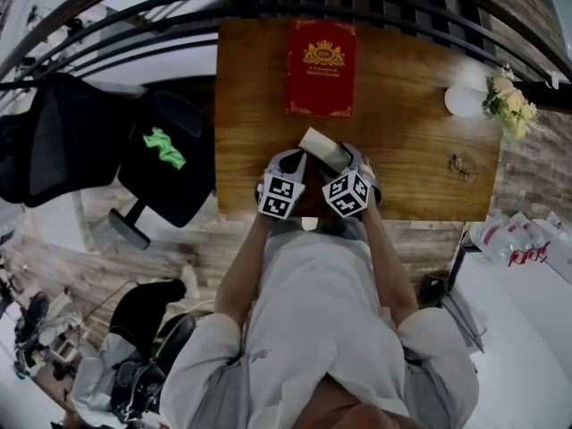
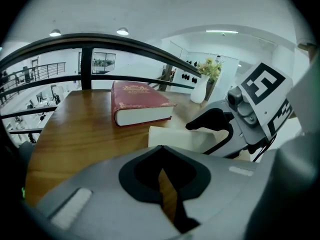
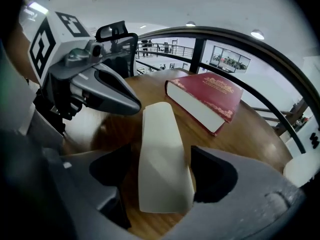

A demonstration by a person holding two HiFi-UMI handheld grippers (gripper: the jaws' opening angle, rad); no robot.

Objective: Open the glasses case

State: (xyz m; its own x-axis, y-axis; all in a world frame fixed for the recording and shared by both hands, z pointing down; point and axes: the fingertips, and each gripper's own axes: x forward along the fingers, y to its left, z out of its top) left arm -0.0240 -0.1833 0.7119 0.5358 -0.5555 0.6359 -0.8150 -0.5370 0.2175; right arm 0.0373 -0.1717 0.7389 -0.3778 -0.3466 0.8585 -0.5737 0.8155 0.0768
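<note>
While the left gripper (image 2: 161, 170) is closed, the glasses case (image 3: 160, 134) lies between the wide-apart jaws of the right gripper (image 3: 162, 174).

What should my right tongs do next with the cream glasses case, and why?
Probably close the right tongs on the glasses case. The case lies shut on the table, lengthwise between the wide-open jaws, and the pads do not seem to press on it yet, so it likely needs a firm hold before it can be opened.
</note>
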